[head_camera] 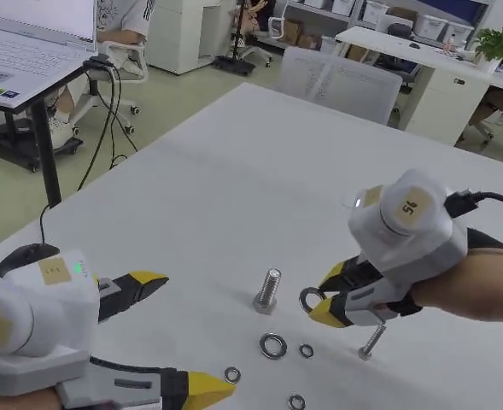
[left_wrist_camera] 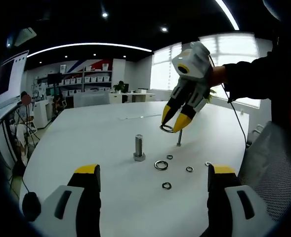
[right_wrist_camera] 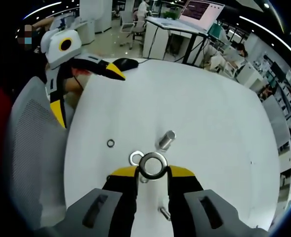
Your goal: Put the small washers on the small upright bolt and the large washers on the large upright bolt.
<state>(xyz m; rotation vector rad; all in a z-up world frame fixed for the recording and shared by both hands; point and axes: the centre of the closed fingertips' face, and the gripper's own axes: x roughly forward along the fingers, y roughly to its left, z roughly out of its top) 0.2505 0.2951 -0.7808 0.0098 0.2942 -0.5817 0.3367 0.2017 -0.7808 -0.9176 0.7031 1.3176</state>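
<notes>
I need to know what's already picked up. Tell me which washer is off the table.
The large washer clamped in the right gripper, held above the table. The other large washer and the small washers lie flat on it.

Head view: high, angled down over desk (head_camera: 234, 188). Left gripper view: low, facing right gripper (left_wrist_camera: 171, 126). Right gripper view: close above desk, facing left gripper (right_wrist_camera: 88, 94). Shared: large bolt (head_camera: 268, 290), mid-frame.

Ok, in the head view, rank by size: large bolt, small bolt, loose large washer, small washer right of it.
large bolt
small bolt
loose large washer
small washer
The middle two look close.
</notes>
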